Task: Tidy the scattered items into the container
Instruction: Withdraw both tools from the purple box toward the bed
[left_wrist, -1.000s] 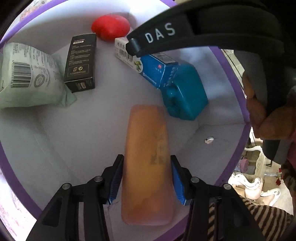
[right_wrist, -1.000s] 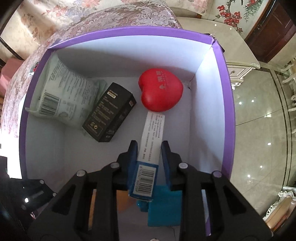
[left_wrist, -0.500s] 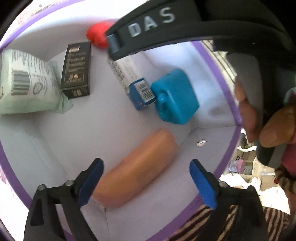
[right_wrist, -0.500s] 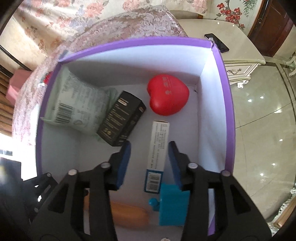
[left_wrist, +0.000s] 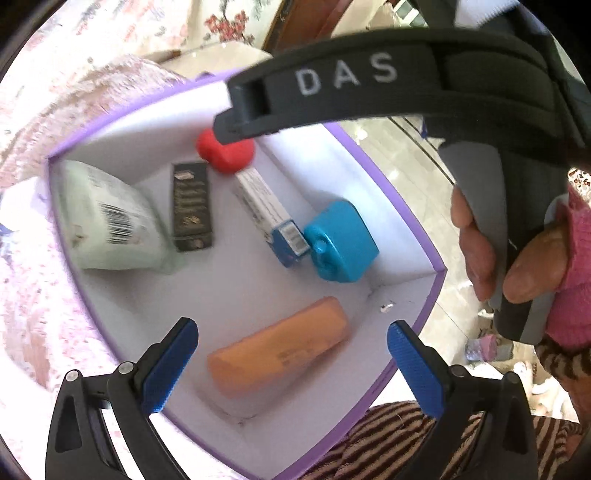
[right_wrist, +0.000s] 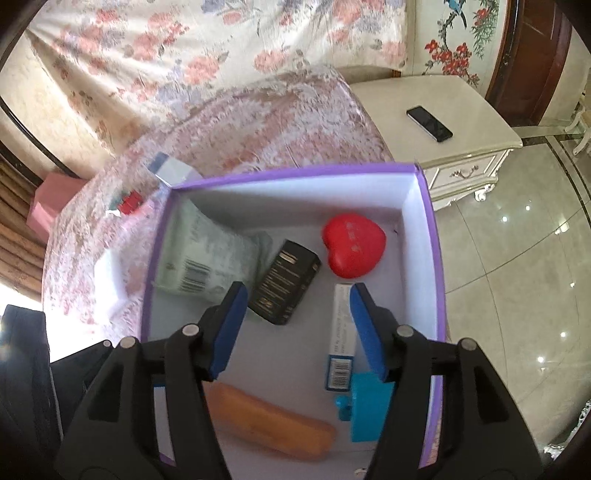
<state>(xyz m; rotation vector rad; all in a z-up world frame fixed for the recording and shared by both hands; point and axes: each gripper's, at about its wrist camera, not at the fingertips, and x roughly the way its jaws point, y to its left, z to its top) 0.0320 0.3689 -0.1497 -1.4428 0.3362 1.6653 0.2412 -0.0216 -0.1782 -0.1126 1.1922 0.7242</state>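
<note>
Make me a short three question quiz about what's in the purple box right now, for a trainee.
1. True or false: the orange pouch is lying on the floor of the purple box.
2. Which item touches the white and blue carton at its barcode end? A. red heart B. teal block C. black carton
3. Fill in: the left tool is holding ____.

Key: 1 true; 2 B; 3 nothing, its jaws stand wide apart above the pouch.

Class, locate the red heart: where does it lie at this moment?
In the right wrist view the red heart lies on the floor of the purple box, toward its far right corner, beside the black carton.
</note>
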